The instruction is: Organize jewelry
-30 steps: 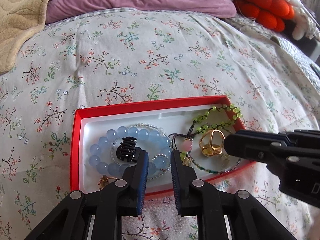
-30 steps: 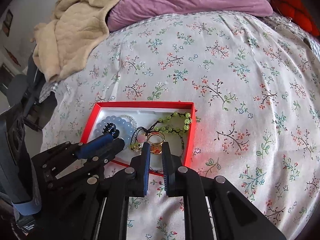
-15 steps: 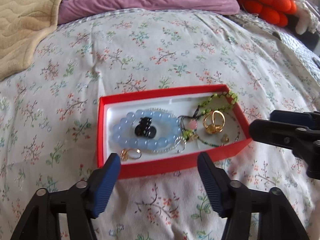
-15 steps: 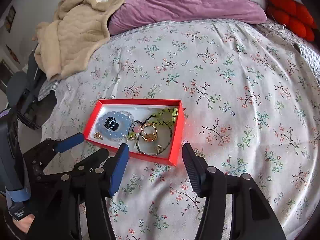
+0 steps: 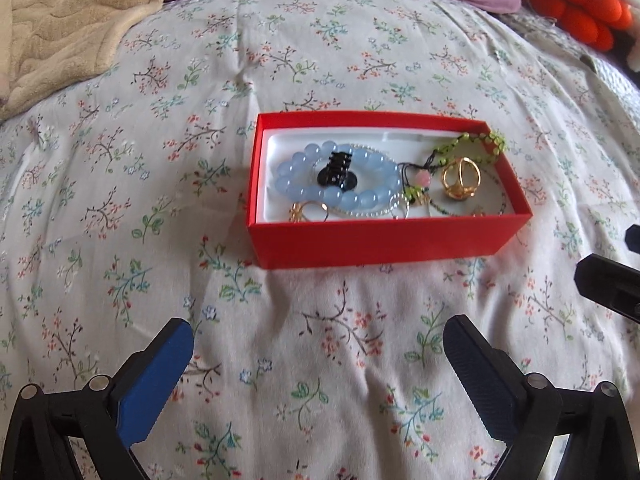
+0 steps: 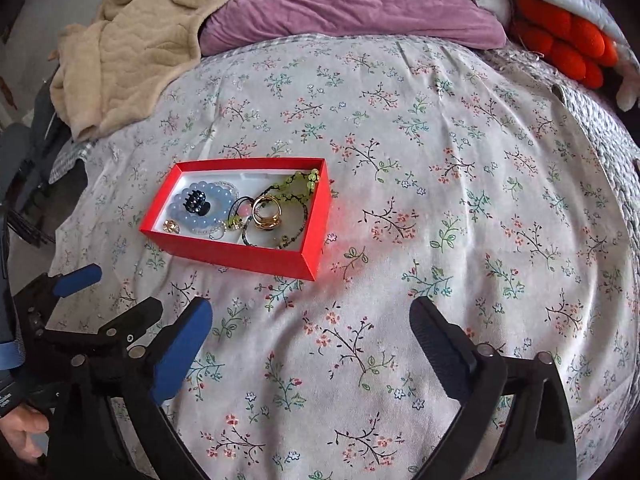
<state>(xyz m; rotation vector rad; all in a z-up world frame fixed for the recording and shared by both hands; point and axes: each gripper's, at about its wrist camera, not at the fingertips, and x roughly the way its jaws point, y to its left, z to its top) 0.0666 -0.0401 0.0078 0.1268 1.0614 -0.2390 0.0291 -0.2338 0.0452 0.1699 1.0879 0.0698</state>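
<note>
A red box with a white lining lies on the floral bedspread; it also shows in the right wrist view. Inside lie a blue bead bracelet, a black hair claw, a gold ring, a green bead bracelet and small gold pieces. My left gripper is open and empty, well short of the box. My right gripper is open and empty, also back from the box. The left gripper's fingers show at the left of the right wrist view.
A beige blanket and a purple pillow lie at the far end of the bed. An orange plush thing sits at the far right. The bedspread spreads around the box.
Both grippers were shut over the box a second ago. They have opened wide and pulled back from it. The jewelry stays in the box.
</note>
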